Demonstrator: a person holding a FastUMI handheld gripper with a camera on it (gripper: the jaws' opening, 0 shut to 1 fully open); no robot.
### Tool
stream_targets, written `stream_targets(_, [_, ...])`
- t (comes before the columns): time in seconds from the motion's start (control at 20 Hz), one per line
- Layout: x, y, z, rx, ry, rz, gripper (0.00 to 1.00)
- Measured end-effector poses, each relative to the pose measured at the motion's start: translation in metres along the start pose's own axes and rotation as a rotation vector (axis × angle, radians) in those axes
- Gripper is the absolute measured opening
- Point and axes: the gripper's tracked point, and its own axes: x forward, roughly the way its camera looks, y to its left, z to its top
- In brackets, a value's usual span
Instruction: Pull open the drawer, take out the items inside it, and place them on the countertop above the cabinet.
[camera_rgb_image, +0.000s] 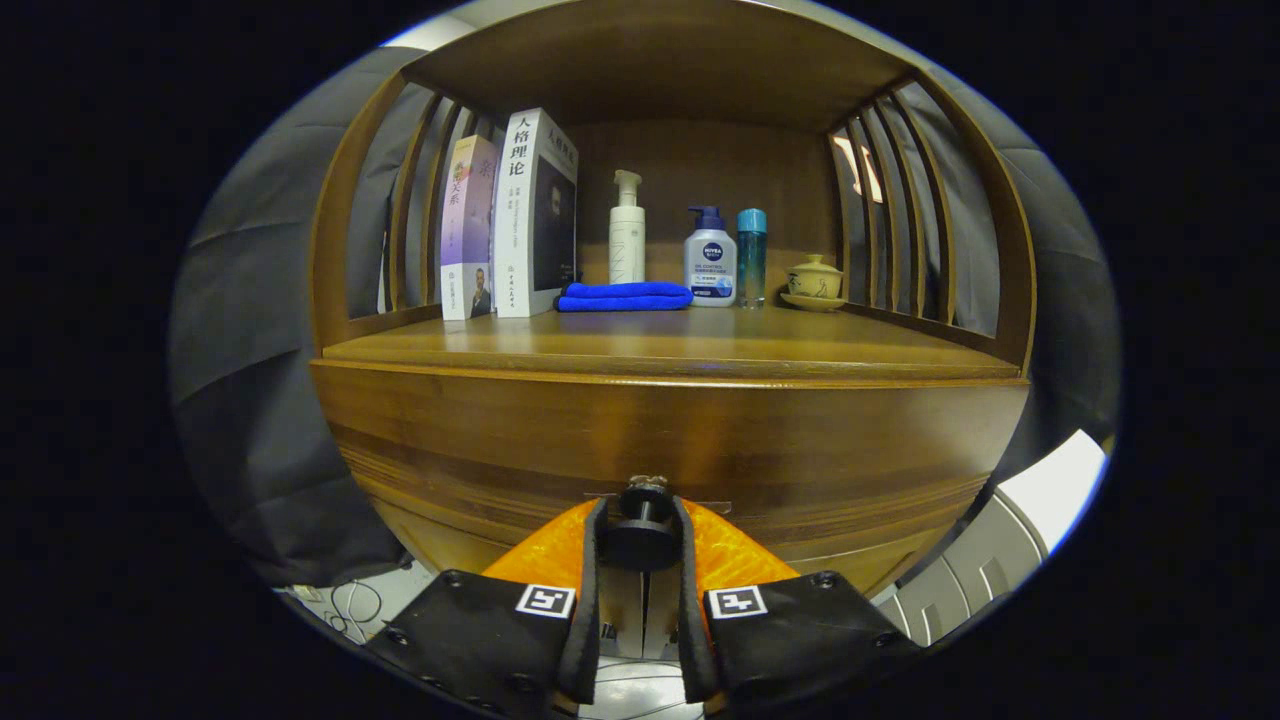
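A brown wooden cabinet stands right in front of me, its drawer front closed and flush under the countertop. A small dark round knob sticks out of the drawer front. My gripper has both fingers pressed against the sides of this knob, so it is shut on it. The inside of the drawer is hidden.
On the countertop, at the back, stand two books, a folded blue cloth, a white pump bottle, a blue-capped pump bottle, a slim teal bottle and a lidded cup on a saucer. Slatted wooden sides enclose the shelf.
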Motion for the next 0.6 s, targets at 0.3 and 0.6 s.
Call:
stream_targets(0.3, [-0.006, 0.000, -0.003, 0.017, 0.011, 0.013, 0.29])
stream_targets(0.6, [-0.039, 0.001, -0.014, 0.022, 0.007, 0.010, 0.29])
